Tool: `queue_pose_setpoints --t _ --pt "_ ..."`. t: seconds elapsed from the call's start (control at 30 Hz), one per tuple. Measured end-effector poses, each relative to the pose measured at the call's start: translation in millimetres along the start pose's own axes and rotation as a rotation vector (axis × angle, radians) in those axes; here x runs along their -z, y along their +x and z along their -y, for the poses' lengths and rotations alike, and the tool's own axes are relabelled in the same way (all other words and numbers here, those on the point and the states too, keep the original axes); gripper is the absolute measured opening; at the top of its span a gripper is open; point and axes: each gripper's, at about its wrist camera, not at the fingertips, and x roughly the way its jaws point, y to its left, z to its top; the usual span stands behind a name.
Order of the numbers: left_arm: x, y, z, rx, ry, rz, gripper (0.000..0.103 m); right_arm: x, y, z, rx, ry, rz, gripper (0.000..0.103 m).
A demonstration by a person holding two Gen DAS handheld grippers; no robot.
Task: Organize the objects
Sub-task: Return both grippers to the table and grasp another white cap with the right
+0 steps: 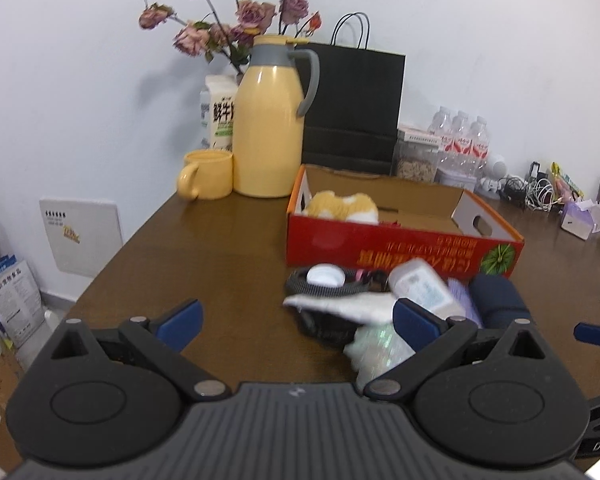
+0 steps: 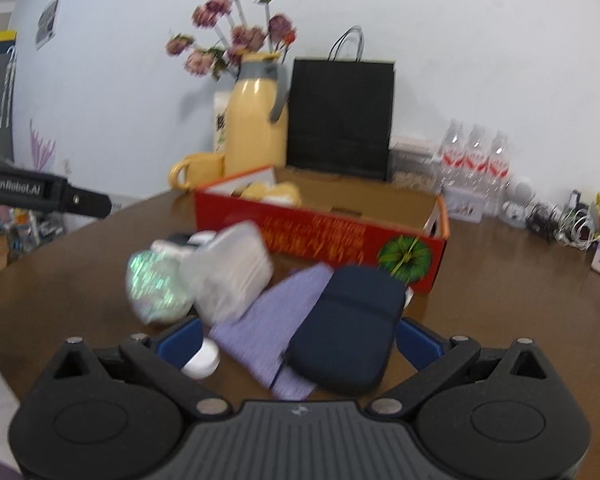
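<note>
The left gripper (image 1: 298, 322) hangs low over the brown table (image 1: 228, 240), level and pointed at the far wall, its blue pads spread wide with nothing between them; the right pad overlaps a heap of small things at 2 o'clock. The right gripper (image 2: 300, 340) is also level and low, released, its pads wide on either side of a dark blue pouch (image 2: 346, 328) and a purple cloth (image 2: 272, 320); whether they touch either one I cannot tell.

The heap lies just in front of the red cardboard box (image 1: 400, 246): a clear plastic container (image 2: 228, 268), a shimmering packet (image 2: 158, 284), a white cap (image 2: 202, 362). The box stands open at 12 o'clock of the right gripper with a yellow plush toy (image 1: 342, 204) in its left end; the remainder of its floor is bare.

From the left gripper, open tabletop runs from 10 to 12 o'clock up to a yellow mug (image 1: 208, 174) and yellow thermos (image 1: 270, 128). The table's left edge slants away at 9 o'clock.
</note>
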Motion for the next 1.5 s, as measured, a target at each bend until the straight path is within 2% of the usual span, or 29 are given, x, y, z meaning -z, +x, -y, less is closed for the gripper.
queue_pose_setpoints --t 0.17,0.27,0.37,0.43,0.53,0.7,0.77,1.13,1.33,1.5 --pt "19.6 -4.2 -7.0 -0.001 -0.009 -0.034 0.103 13.7 3.1 -14.1 -0.039 -0.021 -0.041 0.102" --pt "27.8 -6.0 -10.7 0.000 -0.018 -0.054 0.103 14.6 4.2 -22.1 -0.067 -0.040 -0.038 0.095" --pt "31.8 -8.9 -13.4 0.003 -0.016 -0.057 0.103 13.4 7.9 -30.0 -0.104 -0.059 -0.043 0.081" --pt "33.3 -10.0 -14.6 0.000 -0.018 -0.058 0.103 12.1 12.8 -34.9 -0.134 -0.069 -0.056 0.067" --pt "34.5 -9.5 -16.8 0.001 -0.024 -0.062 0.103 11.1 23.3 -41.1 -0.161 -0.072 -0.080 0.053" --pt "36.1 -7.2 -16.9 0.005 -0.030 -0.070 0.103 9.8 42.3 -48.5 -0.177 -0.073 -0.116 0.040" --pt "37.3 -6.5 -17.3 0.004 -0.032 -0.074 0.103 10.1 46.6 -49.6 -0.186 -0.062 -0.114 0.027" --pt "37.7 -2.3 -14.6 0.014 -0.036 -0.086 0.103 11.8 40.3 -47.8 -0.188 -0.045 -0.070 0.027" --pt "34.3 1.3 -9.6 0.041 -0.035 -0.083 0.103 5.4 26.0 -32.7 -0.134 -0.010 0.011 0.027" --pt "29.6 11.4 10.9 0.085 -0.003 -0.081 0.103 1.3 18.6 -12.7 -0.065 0.022 0.051 0.027"
